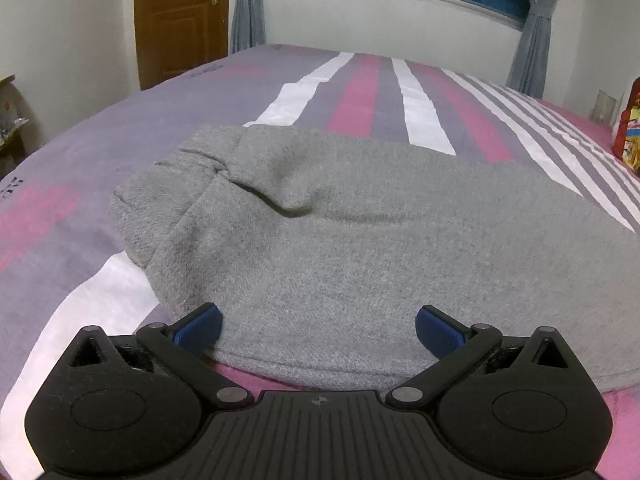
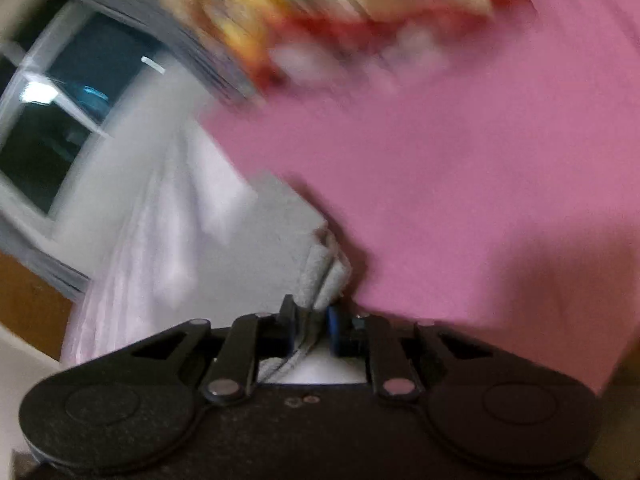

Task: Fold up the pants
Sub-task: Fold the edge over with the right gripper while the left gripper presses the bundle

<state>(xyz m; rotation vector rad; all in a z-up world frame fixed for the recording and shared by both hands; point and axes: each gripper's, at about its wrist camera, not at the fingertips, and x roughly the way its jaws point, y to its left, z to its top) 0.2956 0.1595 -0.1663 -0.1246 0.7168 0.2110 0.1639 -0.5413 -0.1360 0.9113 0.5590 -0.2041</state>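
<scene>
Grey pants [image 1: 360,240] lie bunched on the striped bed [image 1: 80,200], partly folded already. At their near edge the left gripper [image 1: 318,330] waits with its jaws wide apart and pinches nothing, maybe ready to hold the cloth flat. Squeezed tight on a thick folded corner, the right gripper [image 2: 312,320] can carry that corner over the pink sheet [image 2: 460,180].

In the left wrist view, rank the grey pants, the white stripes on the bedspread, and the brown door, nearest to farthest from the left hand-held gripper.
1. Grey pants: directly ahead of the left hand-held gripper, between its open fingers.
2. White stripes: on the bedspread beyond the pants.
3. Brown door: far wall, upper left.
</scene>
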